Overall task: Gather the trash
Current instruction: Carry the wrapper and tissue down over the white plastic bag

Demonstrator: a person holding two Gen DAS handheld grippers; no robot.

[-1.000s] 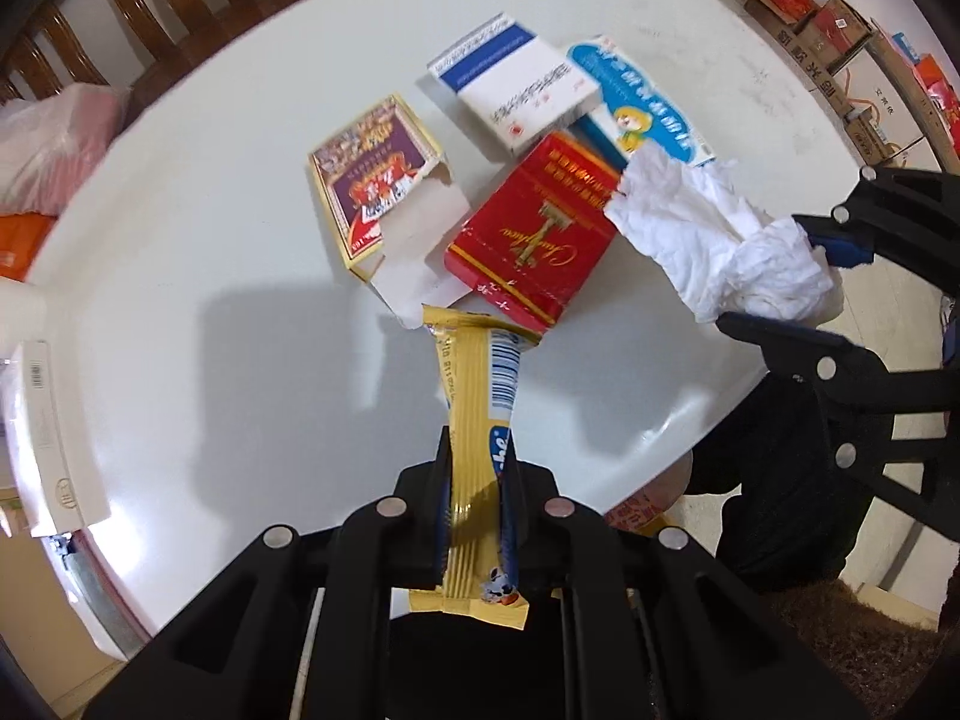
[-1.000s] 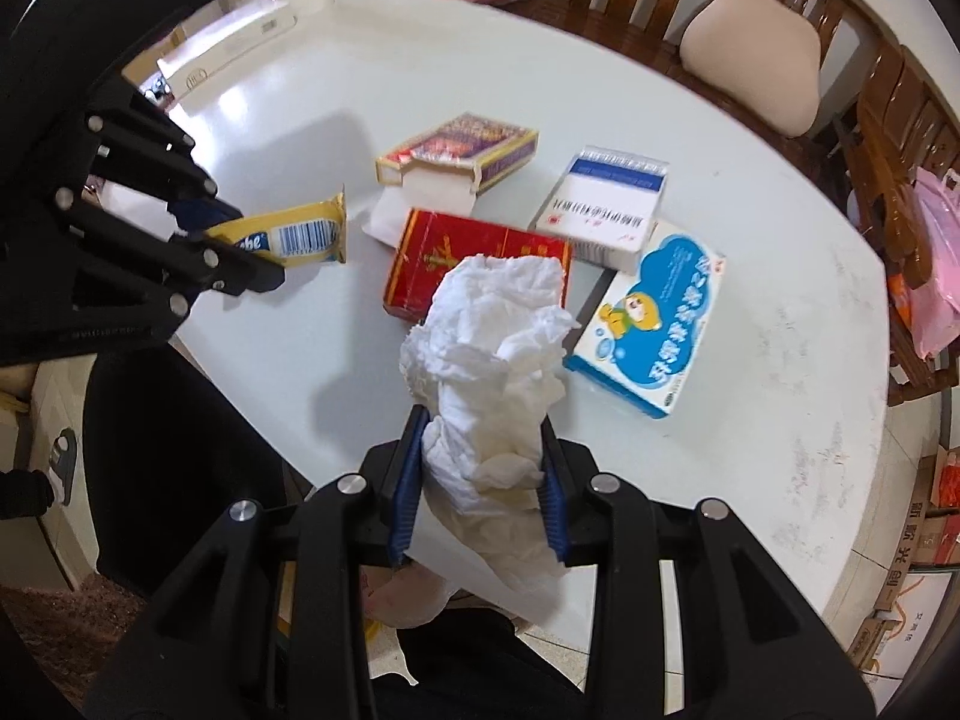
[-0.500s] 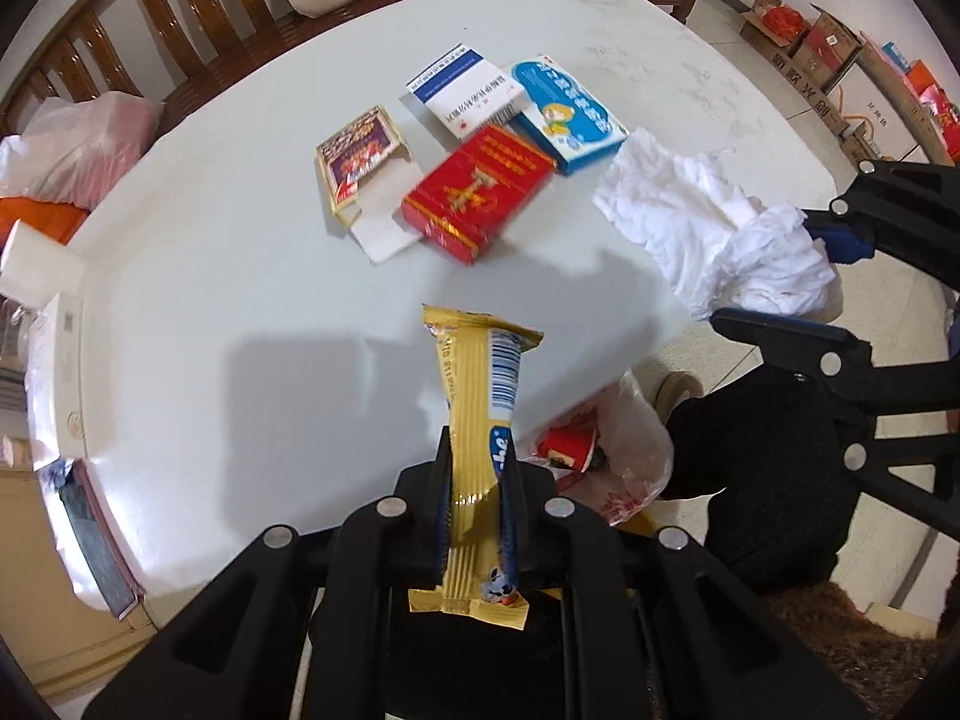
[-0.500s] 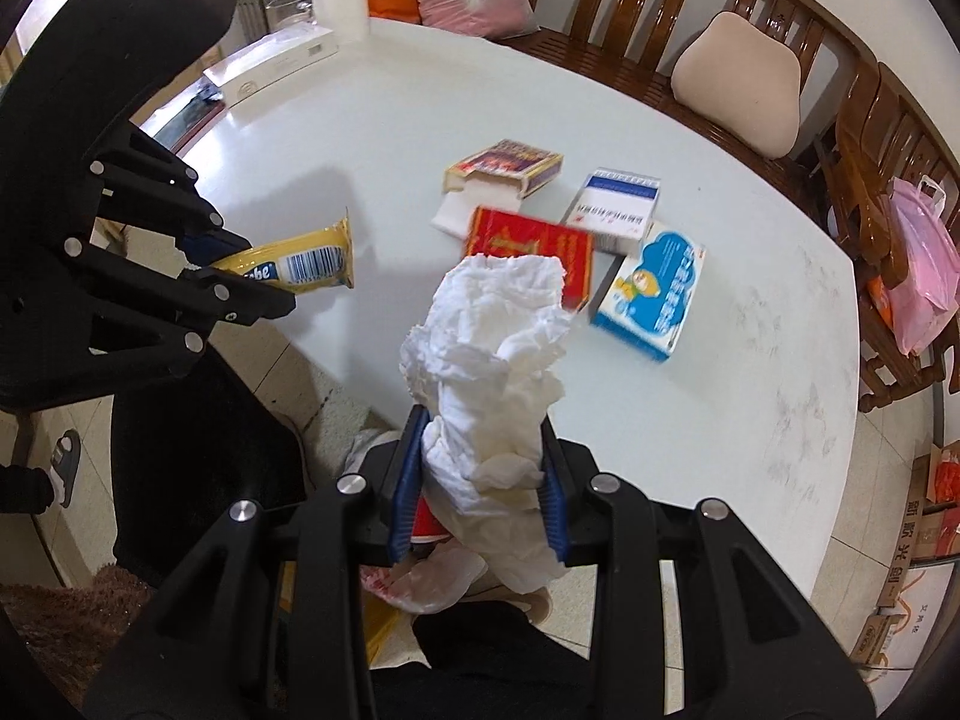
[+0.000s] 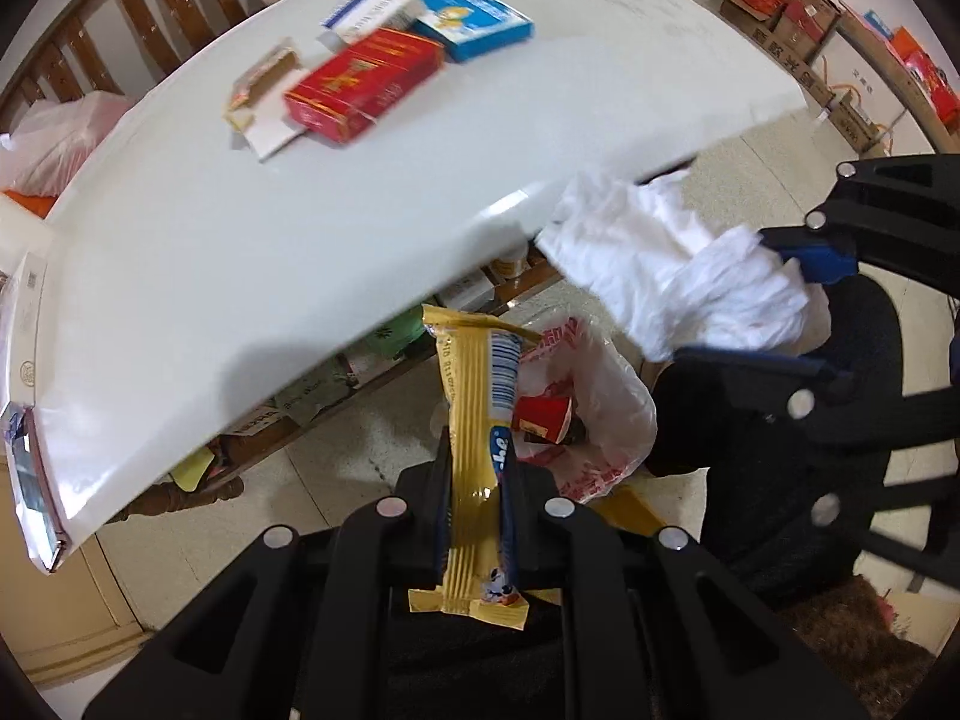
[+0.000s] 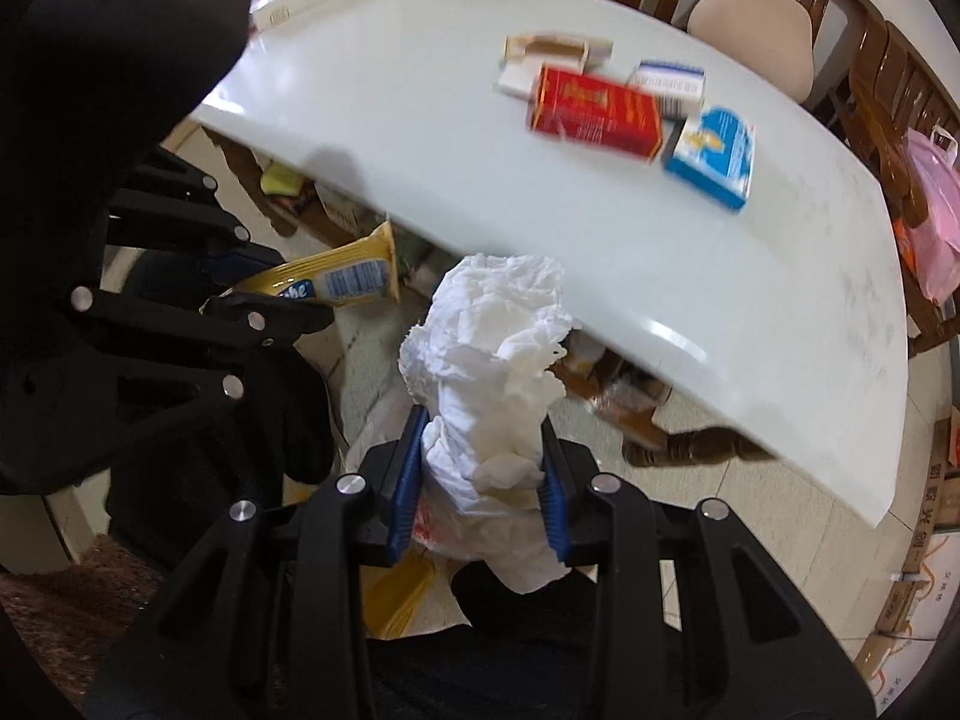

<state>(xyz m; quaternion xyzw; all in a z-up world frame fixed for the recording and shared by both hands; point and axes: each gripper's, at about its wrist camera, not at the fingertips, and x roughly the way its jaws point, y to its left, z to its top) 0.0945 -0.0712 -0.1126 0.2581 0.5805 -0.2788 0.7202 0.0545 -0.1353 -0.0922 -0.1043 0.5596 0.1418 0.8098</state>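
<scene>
My left gripper (image 5: 477,468) is shut on a yellow snack wrapper (image 5: 477,420), also seen in the right wrist view (image 6: 336,282). My right gripper (image 6: 480,480) is shut on a crumpled white tissue (image 6: 492,378), which also shows in the left wrist view (image 5: 678,276). Both are held off the table's near edge, above the floor. A white plastic bag with red print (image 5: 606,414) lies open on the floor below, with a red cup (image 5: 540,417) inside it.
On the white round table (image 5: 240,240) lie a red box (image 5: 360,84), a blue box (image 5: 474,21), a white-and-blue box (image 5: 366,9) and an opened carton (image 5: 264,84). Wooden chairs (image 6: 876,78) ring the far side. Boxes and clutter sit under the table.
Both grippers have pulled back and down from over the table to beyond its near edge, each still holding its item. The bag on the floor has come into fuller view.
</scene>
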